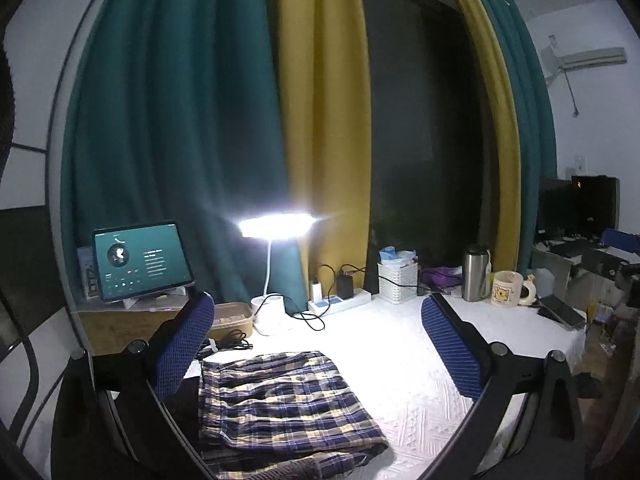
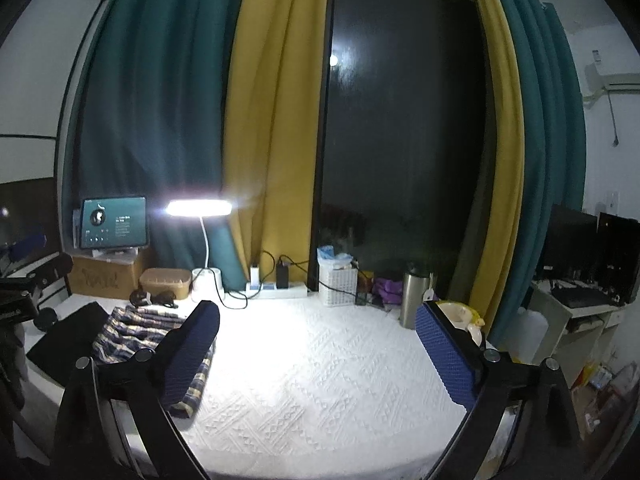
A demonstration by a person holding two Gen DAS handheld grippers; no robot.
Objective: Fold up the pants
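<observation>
Lying folded on the white cloth (image 1: 400,360), the pants (image 1: 280,392) are a plaid bundle of navy, cream and yellow, flat, with a smaller fold showing at their near edge. In the left wrist view they sit at 6 o'clock, low between the fingers and nearer the left one; nothing presses on them. The left gripper (image 1: 320,344) stands wide, its blue pads apart and above the bundle, holding nothing. In the right wrist view the pants (image 2: 132,332) lie at 8 o'clock, partly behind the left finger, with a black cloth (image 2: 68,336) just beside them on their left. The right gripper (image 2: 320,352) is also wide and holds nothing, with only bare white cloth between its pads.

Beyond the pants, at 10 o'clock in the left view, a tablet (image 1: 140,264) stands lit on a cardboard box (image 1: 120,328). A lamp (image 1: 276,224) glares at the centre, with a power strip (image 1: 340,304) and its cables near its base. At 2 o'clock along the far edge stand a white basket (image 1: 398,284), a steel flask (image 1: 476,272) and a mug (image 1: 506,288). Teal and yellow curtains (image 1: 320,120) frame a dark window (image 1: 420,140).
</observation>
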